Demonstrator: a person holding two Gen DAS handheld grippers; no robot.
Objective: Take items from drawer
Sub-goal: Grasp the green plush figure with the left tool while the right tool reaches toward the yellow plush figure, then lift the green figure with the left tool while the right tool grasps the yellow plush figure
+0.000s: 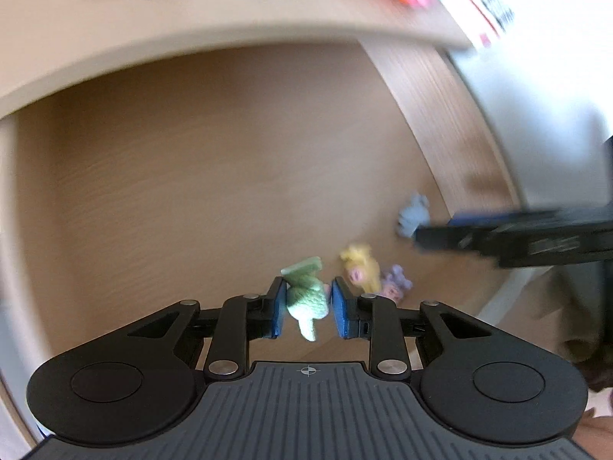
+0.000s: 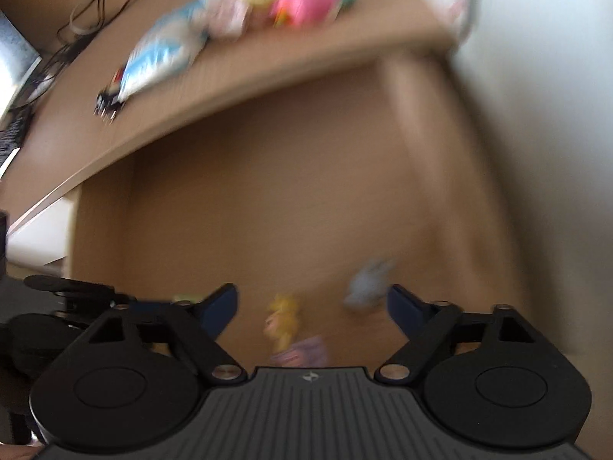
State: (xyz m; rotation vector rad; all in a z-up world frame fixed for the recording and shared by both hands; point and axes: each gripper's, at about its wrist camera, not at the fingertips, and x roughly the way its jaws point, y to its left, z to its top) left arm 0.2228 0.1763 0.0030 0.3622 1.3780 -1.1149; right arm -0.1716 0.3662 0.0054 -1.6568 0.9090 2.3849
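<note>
An open wooden drawer (image 1: 191,176) fills both views, which are blurred. My left gripper (image 1: 308,304) is shut on a small green knitted toy (image 1: 306,295) above the drawer floor. On the floor near the right wall lie a yellow toy (image 1: 360,266), a purple toy (image 1: 396,283) and a blue toy (image 1: 413,214). My right gripper (image 2: 312,306) is open over the drawer, with the yellow toy (image 2: 283,318) and purple toy (image 2: 306,350) between its spread fingers and the blue toy (image 2: 367,283) by its right finger. The right gripper (image 1: 425,237) also reaches in from the right in the left wrist view.
The desktop (image 2: 268,57) above the drawer carries a pink toy (image 2: 306,4), a pale blue packet (image 2: 161,57), pens (image 2: 107,103) and cables (image 2: 88,11). A white box with red print (image 1: 517,0) stands at the desk's right end. A white wall (image 2: 536,115) runs along the right.
</note>
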